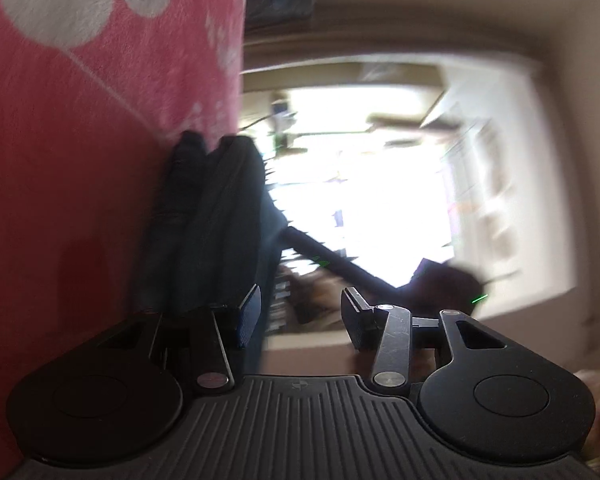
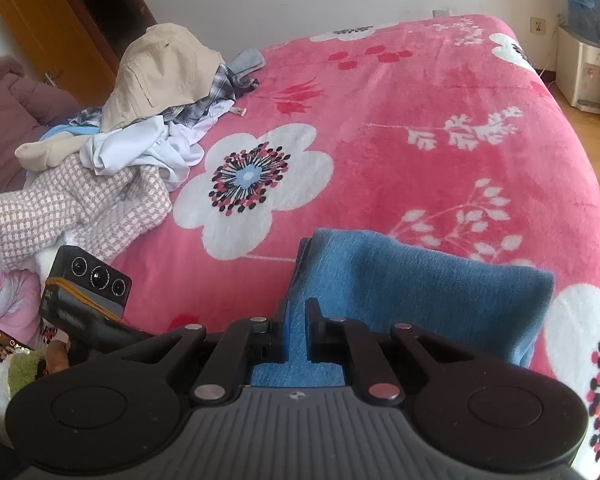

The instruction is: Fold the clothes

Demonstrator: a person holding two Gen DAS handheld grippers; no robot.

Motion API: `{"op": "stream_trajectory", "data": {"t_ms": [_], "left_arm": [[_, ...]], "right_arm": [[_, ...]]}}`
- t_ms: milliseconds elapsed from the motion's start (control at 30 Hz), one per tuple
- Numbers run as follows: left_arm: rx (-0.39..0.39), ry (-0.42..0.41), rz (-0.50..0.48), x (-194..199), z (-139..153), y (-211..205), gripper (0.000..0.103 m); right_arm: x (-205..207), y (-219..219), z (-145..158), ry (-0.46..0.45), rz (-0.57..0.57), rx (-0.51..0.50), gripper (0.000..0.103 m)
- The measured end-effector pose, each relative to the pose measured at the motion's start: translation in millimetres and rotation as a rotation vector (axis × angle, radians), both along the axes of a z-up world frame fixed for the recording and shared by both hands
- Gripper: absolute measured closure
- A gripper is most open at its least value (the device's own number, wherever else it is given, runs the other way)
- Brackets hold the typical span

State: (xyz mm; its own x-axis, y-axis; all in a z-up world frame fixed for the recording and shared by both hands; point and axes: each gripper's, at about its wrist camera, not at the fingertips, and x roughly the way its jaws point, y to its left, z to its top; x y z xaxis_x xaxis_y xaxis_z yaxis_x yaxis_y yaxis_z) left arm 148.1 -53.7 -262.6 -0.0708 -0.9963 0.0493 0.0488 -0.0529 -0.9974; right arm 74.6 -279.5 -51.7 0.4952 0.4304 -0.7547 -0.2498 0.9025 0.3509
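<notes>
Right gripper [image 2: 297, 330] has its jaws drawn nearly together, and blue fabric fills the narrow gap between the pads, so it reads as pinching the near edge of the blue garment [image 2: 412, 292]. The garment lies on the pink floral blanket [image 2: 380, 128], already doubled into a compact rectangle with stacked layers showing at its left edge.

Left gripper [image 1: 300, 322] is spread, with nothing between the pads. Its view is rolled sideways and blurred. The same garment shows there as a dark folded stack [image 1: 212, 224] just past the left finger, lying against the blanket; whether the finger touches it I cannot tell.

Progress, as a judgement: this one piece looks close to finished, maybe one last fold or a smoothing left.

The bulk of the work is still ahead. Beyond the blue garment, at the far left of the blanket, sits an unfolded clothes pile [image 2: 140, 120]: a beige piece on top, white and plaid items under it, and a checked knit [image 2: 76, 208] nearest. No other folded piece shows.

A camera device [image 2: 88, 292] stands left of the blue garment.
</notes>
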Motion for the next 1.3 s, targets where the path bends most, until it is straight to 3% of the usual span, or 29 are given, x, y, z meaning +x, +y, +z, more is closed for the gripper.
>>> {"op": "stream_trajectory", "data": {"t_ms": [167, 400, 633, 800, 933, 1100, 1300], "left_arm": [[0.135, -0.041, 0.035, 5, -3, -3, 0.059], [0.202, -0.120, -0.023, -6, 6, -21, 0.059], [0.190, -0.050, -0.013, 6, 6, -16, 0.059], [0.071, 0.060, 0.038, 17, 2, 3, 0.060], [0.003, 0.102, 0.095, 23, -1, 18, 0.068], [0.083, 0.057, 0.090, 24, 5, 20, 0.069], [0.189, -0.039, 0.020, 21, 14, 16, 0.069]], "right_arm": [[5, -3, -2, 0.009, -0.030, 0.009, 0.095], [6, -1, -3, 0.012, -0.023, 0.014, 0.095], [2, 0, -6, 0.022, -0.020, 0.018, 0.095], [2, -5, -8, 0.025, -0.038, 0.024, 0.095], [3, -7, -9, 0.026, -0.047, 0.027, 0.095], [6, -7, -12, 0.029, -0.052, 0.031, 0.095], [7, -6, -15, 0.033, -0.049, 0.031, 0.095]]}}
